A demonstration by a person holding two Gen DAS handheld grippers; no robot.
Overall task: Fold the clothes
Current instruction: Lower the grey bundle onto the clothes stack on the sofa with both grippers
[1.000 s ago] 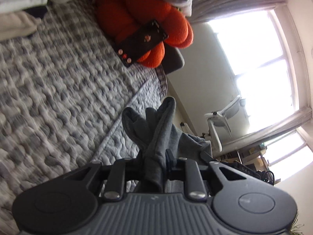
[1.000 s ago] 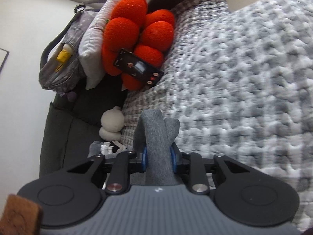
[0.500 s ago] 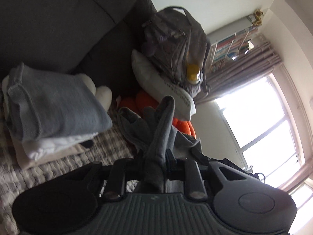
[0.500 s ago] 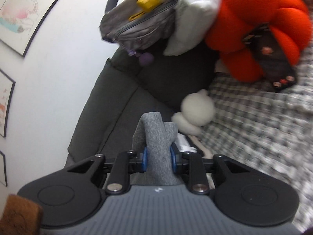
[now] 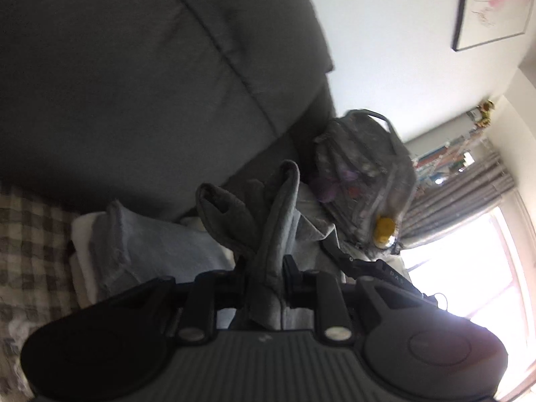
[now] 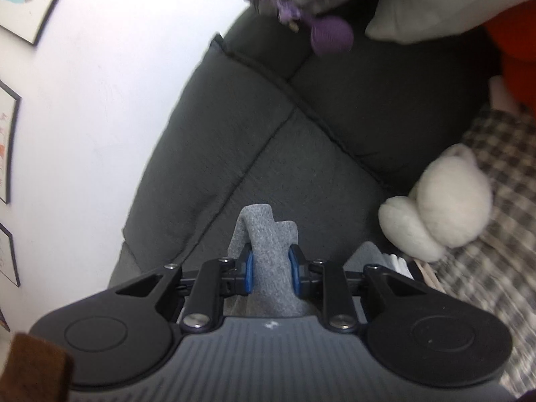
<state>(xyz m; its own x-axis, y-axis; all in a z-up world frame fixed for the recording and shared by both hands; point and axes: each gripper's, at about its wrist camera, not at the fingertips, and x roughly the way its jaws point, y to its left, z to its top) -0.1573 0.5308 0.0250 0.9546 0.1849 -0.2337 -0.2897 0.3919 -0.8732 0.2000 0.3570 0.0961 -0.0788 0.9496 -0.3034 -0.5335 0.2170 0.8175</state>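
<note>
Facing the sofa back [image 6: 268, 127], both tongs [image 5: 264, 268] [image 6: 270, 269] clench grey garment [image 5: 274, 221] [image 6: 268, 251].

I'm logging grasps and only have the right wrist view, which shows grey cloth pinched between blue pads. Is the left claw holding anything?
Observer: Yes, the left claw is shut on a bunch of the grey garment, which sticks up past its fingers.
Operator: Any finished clothes nearby? I only see a corner beside my claw.
Observer: The left view shows a folded stack on the checked blanket, a pale blue piece lying on white ones.
Operator: What is that grey bag above me?
Observer: A backpack leaning on the sofa, with something yellow in its side.
</note>
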